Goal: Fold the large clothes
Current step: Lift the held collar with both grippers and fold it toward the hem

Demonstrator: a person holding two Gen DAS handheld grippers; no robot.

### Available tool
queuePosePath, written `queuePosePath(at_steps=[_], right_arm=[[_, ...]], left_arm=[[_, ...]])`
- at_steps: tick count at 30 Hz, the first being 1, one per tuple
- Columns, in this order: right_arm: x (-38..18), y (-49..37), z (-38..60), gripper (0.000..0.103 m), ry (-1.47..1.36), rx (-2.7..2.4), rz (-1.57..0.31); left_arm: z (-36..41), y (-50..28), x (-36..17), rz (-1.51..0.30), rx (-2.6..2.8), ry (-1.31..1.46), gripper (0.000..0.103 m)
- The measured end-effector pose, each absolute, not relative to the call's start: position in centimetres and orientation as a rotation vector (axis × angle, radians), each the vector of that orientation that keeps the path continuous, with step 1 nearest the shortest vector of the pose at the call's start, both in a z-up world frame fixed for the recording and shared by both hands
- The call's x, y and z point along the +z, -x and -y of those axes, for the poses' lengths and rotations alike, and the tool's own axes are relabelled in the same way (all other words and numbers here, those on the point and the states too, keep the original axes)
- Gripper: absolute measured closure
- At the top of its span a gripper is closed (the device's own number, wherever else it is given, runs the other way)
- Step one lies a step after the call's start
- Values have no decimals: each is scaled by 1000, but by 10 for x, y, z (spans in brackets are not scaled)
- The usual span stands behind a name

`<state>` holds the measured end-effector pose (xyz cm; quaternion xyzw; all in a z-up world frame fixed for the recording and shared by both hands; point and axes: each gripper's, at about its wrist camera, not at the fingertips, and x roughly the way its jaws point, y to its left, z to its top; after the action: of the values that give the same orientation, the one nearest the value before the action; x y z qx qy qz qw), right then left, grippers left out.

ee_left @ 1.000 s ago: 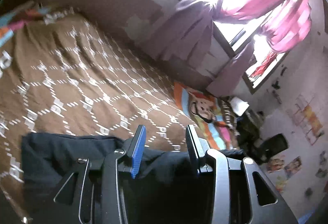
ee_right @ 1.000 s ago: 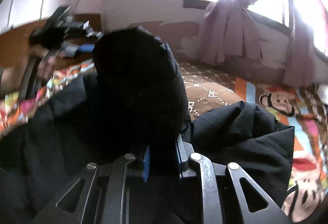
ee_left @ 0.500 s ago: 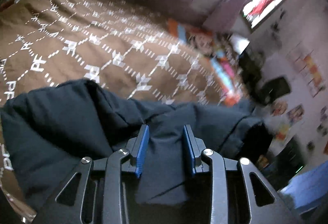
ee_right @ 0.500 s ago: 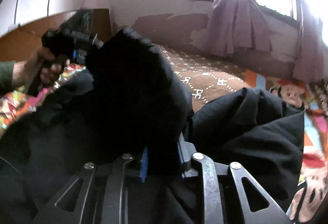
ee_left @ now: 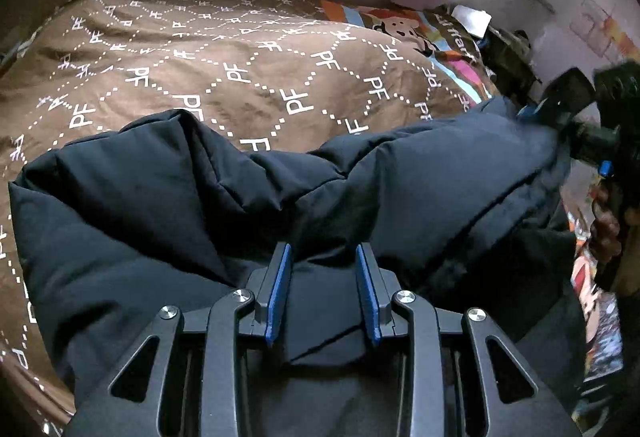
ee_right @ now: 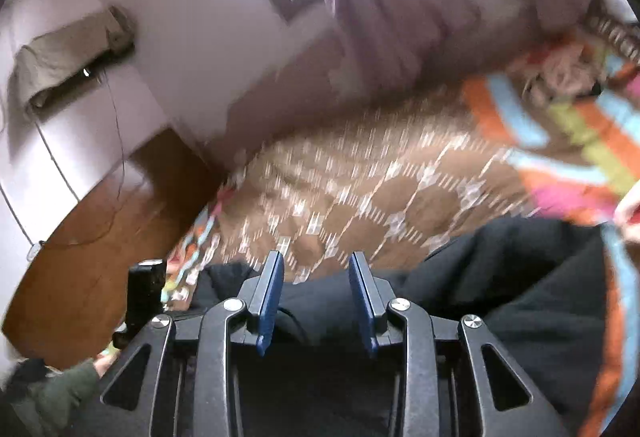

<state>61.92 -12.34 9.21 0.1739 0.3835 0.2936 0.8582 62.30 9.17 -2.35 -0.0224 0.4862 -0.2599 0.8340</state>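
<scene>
We are in the middle of a fold: the dark padded jacket (ee_left: 280,197) lies bunched on the brown bedspread (ee_left: 200,69), near the bed's front edge. Our left gripper (ee_left: 323,289) clamps a flap of it. Our right gripper (ee_right: 316,301) has just been opening and is released above the jacket, nothing between its pads. Next we think it needs a new hold on the free edge.

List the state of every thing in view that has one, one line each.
Dark puffer jacket: bunched on the bed, not yet flat.
Left gripper: jaws closing, jacket fabric between them.
Right gripper: jaws opening, nothing pinched.
Brown bedspread: spread out.
Curtain: gathered aside.
</scene>
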Motion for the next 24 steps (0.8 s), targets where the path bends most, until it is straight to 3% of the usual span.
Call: queuePosePath(at_steps=[4, 10, 18, 24], right_arm=[[61, -609, 75, 78, 4, 618, -1009], [22, -601, 67, 84, 162, 592, -1096], [-21, -621, 50, 85, 211, 452, -1078], [-21, -615, 56, 85, 182, 433, -1002]], left_arm=[[-89, -615, -30, -1022, -574, -24, 75], [-82, -612, -40, -1039, -558, -71, 76], [-59, -609, -60, -977, -412, -196, 78], [-63, -598, -57, -893, -394, -196, 79]])
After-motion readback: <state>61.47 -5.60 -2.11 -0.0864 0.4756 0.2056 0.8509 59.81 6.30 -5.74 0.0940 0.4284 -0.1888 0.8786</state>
